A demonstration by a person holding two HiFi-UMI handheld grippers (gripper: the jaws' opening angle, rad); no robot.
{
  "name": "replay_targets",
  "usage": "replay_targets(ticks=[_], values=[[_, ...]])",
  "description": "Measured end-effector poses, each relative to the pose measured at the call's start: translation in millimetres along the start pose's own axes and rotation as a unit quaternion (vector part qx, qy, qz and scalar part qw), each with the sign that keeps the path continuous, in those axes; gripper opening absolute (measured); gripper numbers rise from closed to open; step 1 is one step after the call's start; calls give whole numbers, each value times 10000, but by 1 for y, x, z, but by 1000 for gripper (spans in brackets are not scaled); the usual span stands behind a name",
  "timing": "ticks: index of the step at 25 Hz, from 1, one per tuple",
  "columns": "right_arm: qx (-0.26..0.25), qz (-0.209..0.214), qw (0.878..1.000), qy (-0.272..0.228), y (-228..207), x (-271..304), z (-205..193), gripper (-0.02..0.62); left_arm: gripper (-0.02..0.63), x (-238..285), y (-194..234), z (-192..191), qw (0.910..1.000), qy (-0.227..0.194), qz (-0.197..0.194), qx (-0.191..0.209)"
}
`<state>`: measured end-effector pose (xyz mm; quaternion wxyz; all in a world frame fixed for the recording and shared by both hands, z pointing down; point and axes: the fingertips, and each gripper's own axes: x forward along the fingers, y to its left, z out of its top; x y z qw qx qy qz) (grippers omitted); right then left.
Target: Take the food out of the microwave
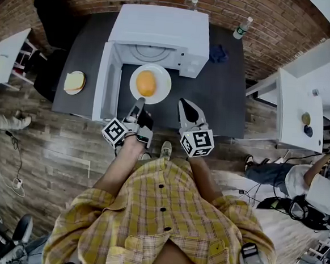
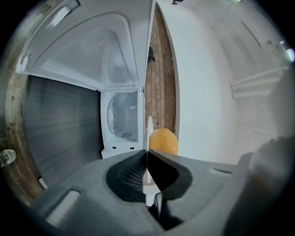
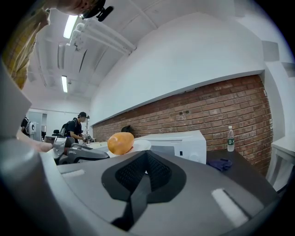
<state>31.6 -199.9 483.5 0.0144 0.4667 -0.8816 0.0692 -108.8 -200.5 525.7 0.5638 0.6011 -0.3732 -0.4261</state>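
Observation:
A white plate [image 1: 164,83] with an orange bun [image 1: 146,83] hangs over the dark table in front of the open white microwave [image 1: 162,28]. My left gripper [image 1: 139,102] is shut on the plate's near rim. In the left gripper view the plate [image 2: 149,131] shows edge-on between the closed jaws of the left gripper [image 2: 146,152], the bun [image 2: 163,140] just beyond them, the empty microwave cavity [image 2: 122,120] behind. My right gripper [image 1: 184,104] stands shut and empty beside the plate's right side. The right gripper view shows the bun [image 3: 120,142] to the left of its jaws.
The microwave door [image 1: 106,81] is swung open to the left. A small plate with a sandwich [image 1: 74,82] sits at the table's left end, a blue cloth [image 1: 219,53] and a water bottle [image 1: 242,27] at the back right. A white side table [image 1: 294,110] stands right.

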Motion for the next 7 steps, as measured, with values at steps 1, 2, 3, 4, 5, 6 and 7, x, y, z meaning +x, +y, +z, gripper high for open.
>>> replay_targets(ticks=[1,2,3,4,5,6,7], values=[[2,4,10000,1,0,0,0,0,8,0,-1,0,10000,-14,-9,-29],[4,4,10000,6,0,0,-1,0,8,-1,1,0,10000,-21,13,-14],[4,-4,10000,10,-1,-1,-1,0,8,-1,3,0,10000,-23,35,14],[0,-14,10000,12,-2,-1,-1,0,8,0,3,-1,10000,-22,18,8],[-5,-22,10000,12,-4,-2,-1,0,8,2,1,-2,10000,-18,-24,-21],[-11,-28,10000,10,-5,-2,-1,0,8,4,-1,-4,10000,-10,-69,-52],[-17,-33,10000,9,-6,-2,-1,0,8,6,-2,-6,9999,-2,-113,-81]])
